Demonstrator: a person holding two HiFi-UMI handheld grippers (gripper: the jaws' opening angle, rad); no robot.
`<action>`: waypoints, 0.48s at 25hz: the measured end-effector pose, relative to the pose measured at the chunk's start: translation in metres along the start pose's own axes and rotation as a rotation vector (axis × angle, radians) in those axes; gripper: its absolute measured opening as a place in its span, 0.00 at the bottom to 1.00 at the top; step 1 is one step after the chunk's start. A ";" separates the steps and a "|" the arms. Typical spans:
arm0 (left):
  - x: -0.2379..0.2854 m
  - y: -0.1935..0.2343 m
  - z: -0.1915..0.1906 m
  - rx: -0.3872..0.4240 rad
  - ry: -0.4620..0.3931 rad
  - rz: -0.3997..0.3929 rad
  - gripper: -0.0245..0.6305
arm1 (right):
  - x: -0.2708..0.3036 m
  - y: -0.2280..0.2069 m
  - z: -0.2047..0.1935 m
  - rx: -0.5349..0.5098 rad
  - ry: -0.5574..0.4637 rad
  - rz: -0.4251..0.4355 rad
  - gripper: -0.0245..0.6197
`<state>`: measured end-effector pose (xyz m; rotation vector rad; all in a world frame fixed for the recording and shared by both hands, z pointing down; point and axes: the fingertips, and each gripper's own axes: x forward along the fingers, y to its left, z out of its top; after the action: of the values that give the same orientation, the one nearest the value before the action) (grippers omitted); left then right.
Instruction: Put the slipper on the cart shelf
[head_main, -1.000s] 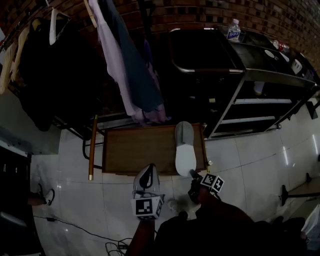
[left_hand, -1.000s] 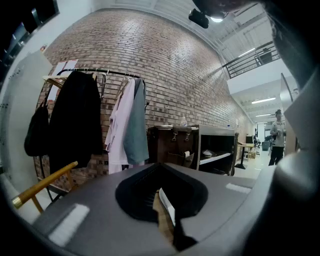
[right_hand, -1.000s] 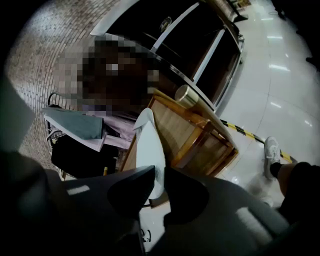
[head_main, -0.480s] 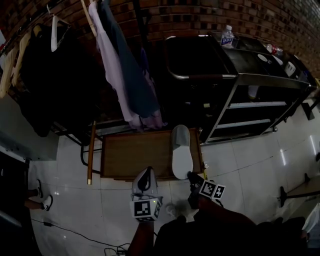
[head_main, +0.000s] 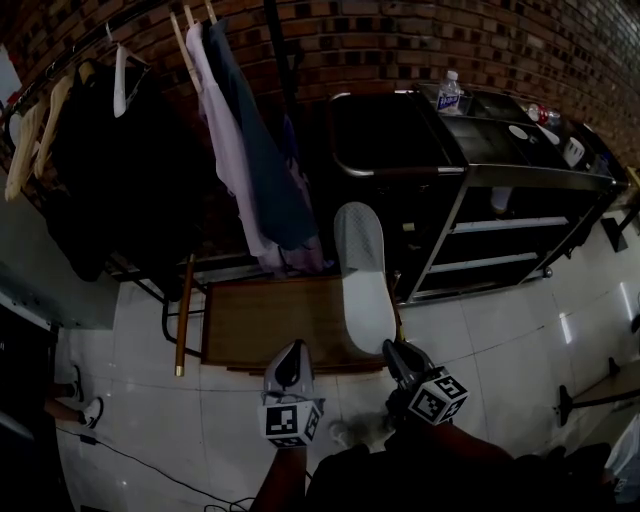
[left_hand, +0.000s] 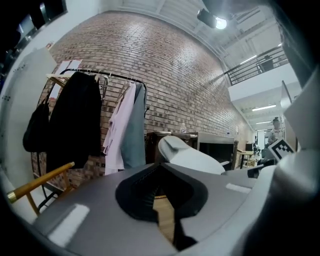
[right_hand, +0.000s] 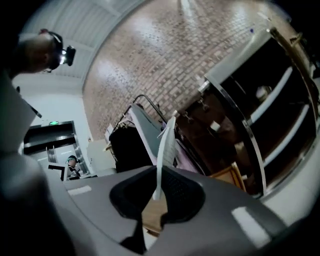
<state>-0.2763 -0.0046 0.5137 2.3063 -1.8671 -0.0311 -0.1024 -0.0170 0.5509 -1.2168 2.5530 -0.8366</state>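
Observation:
A pale grey slipper (head_main: 362, 275) hangs in the air above the low wooden table (head_main: 265, 320), heel toward me and toe pointing at the black cart (head_main: 520, 178). My right gripper (head_main: 397, 352) is shut on its heel end. In the right gripper view the slipper (right_hand: 165, 150) stands edge-on, rising from between the jaws of the right gripper (right_hand: 155, 196). My left gripper (head_main: 290, 362) hovers over the table's near edge, shut with nothing in it. In the left gripper view the slipper (left_hand: 192, 156) shows ahead and to the right of the left gripper (left_hand: 162, 200).
The cart has steel-edged shelves (head_main: 505, 223) and a water bottle (head_main: 449, 92) on top. A clothes rack with hanging garments (head_main: 235, 150) stands against the brick wall behind the table. White tiled floor (head_main: 500, 330) lies to the right.
The slipper lay flat on the wooden table; my right gripper has taken its heel and lifted it, toe swinging up toward the cart. The left gripper has barely moved.

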 end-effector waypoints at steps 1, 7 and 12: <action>0.001 -0.001 0.006 -0.003 -0.010 -0.001 0.06 | -0.001 0.008 0.015 -0.051 -0.032 0.011 0.08; 0.002 -0.007 0.028 0.007 -0.074 -0.015 0.06 | -0.005 0.045 0.081 -0.277 -0.179 0.080 0.09; 0.002 -0.016 0.041 0.037 -0.106 -0.028 0.06 | -0.006 0.077 0.115 -0.413 -0.255 0.131 0.09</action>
<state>-0.2651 -0.0085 0.4713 2.3998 -1.8997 -0.1257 -0.1033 -0.0209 0.4120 -1.1501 2.6249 -0.1141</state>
